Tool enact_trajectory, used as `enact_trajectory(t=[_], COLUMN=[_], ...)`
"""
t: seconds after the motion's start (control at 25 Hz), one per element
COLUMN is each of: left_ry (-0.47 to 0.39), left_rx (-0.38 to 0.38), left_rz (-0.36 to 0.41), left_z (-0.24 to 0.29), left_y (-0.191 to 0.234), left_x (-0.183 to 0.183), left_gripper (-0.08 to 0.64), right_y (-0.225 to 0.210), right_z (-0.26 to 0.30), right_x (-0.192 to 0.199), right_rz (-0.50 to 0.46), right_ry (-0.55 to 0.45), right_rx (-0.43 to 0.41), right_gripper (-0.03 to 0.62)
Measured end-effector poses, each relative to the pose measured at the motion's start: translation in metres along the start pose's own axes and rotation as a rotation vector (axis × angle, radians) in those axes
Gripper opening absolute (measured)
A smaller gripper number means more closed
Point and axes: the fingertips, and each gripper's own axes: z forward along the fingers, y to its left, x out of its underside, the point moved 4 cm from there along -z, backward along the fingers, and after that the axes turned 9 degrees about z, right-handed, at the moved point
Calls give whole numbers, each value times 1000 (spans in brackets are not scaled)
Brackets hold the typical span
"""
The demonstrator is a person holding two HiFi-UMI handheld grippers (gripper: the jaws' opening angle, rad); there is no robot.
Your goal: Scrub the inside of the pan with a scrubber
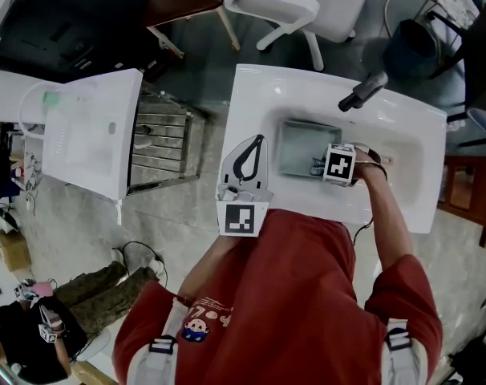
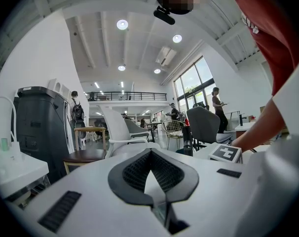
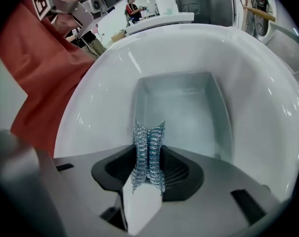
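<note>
A rectangular grey metal pan point(image 1: 295, 139) lies inside the white sink point(image 1: 255, 95); in the right gripper view the pan point(image 3: 184, 107) fills the basin just ahead of the jaws. My right gripper point(image 1: 319, 167) hangs low over the pan's right part and is shut on a silvery wire scrubber point(image 3: 149, 132), which stands pinched upright in the right gripper point(image 3: 148, 157). My left gripper point(image 1: 255, 147) rests at the sink's left rim, outside the pan. The left gripper point(image 2: 150, 154) is shut with nothing in it and faces out into the room.
A dark faucet point(image 1: 363, 92) leans over the sink's far rim. A white cabinet point(image 1: 91, 135) and a metal rack point(image 1: 159, 143) stand to the left. A white chair point(image 1: 295, 2) is beyond the sink. A person point(image 1: 58, 311) sits at lower left.
</note>
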Motion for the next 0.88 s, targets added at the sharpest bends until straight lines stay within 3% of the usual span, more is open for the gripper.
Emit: enact_trajectory(t=[0.16, 0.52, 0.88], left_ry=[5, -1, 12], left_rx=[3, 9, 13], left_rz=[1, 0, 6], left_z=[-1, 2, 1], left_y=[-2, -1, -2], left_x=[1, 2, 5], left_gripper=[14, 14, 14], right_y=[-13, -5, -29], right_z=[-4, 3, -4], right_x=[-2, -1, -5], right_rz=[-28, -16, -16], right_ry=[13, -6, -37], right_rx=[89, 33, 184], right_gripper=[166, 166, 167])
